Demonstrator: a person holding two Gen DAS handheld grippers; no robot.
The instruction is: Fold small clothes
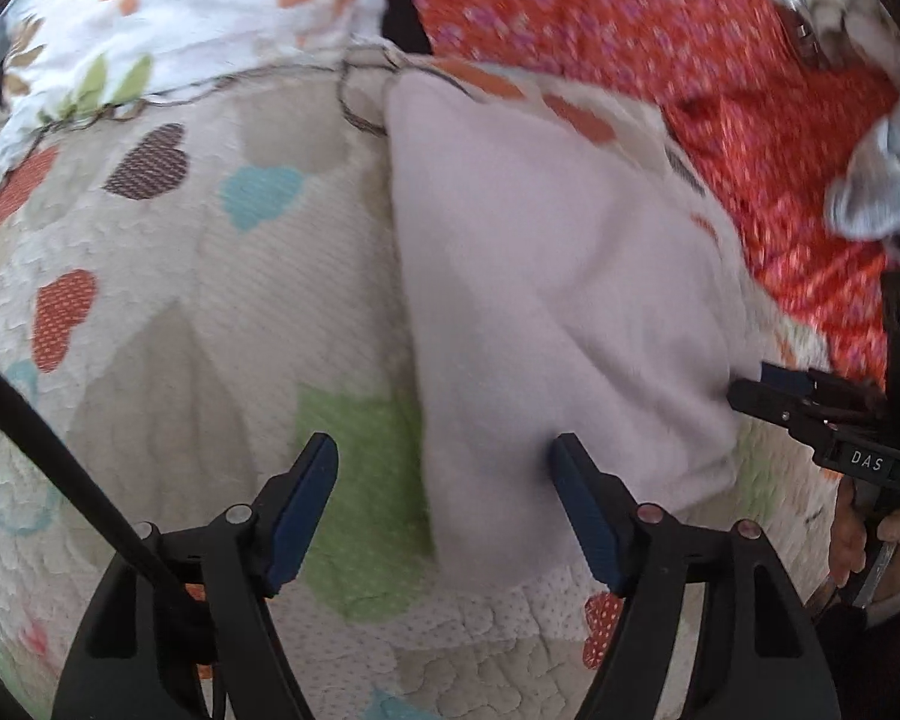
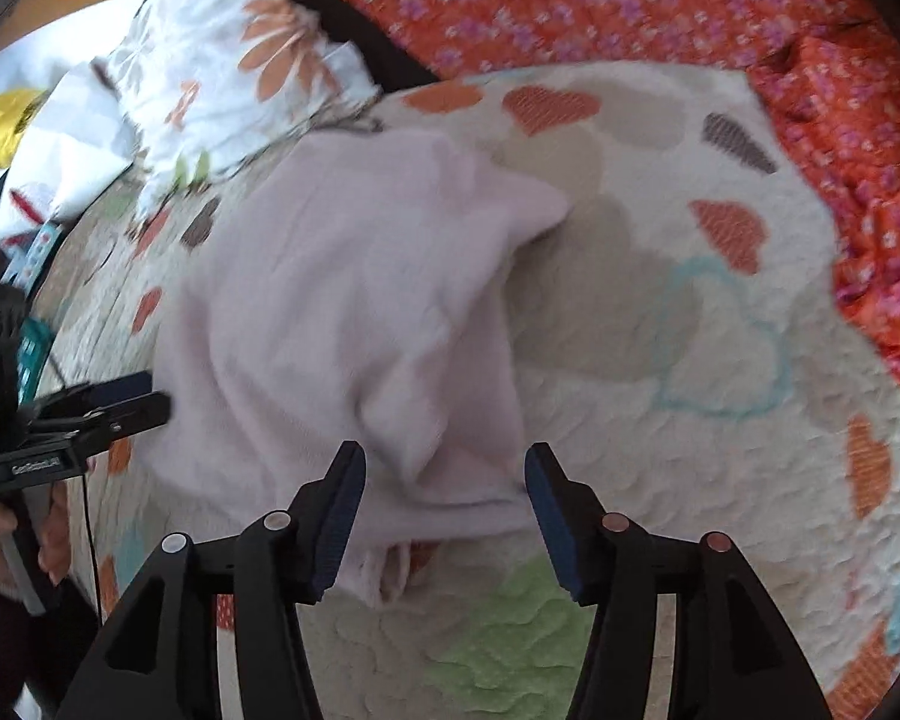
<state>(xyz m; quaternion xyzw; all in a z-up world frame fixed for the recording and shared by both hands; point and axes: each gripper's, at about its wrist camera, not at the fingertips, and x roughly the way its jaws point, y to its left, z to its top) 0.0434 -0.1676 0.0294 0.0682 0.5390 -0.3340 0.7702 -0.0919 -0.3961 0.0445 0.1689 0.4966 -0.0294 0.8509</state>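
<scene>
Pale pink garment [image 2: 342, 312] — rumpled, part-folded

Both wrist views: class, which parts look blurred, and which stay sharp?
Left wrist view: the pale pink garment and red floral fabric are smeared; the left gripper is crisp. Right wrist view: garment folds soft, right gripper sharp; fisheye bends the heart-print quilt.

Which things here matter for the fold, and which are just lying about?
For the job:
pale pink garment
left claw
right claw

Lying about:
heart-print quilt
red floral blanket
flowered pillow
grey cloth
</scene>
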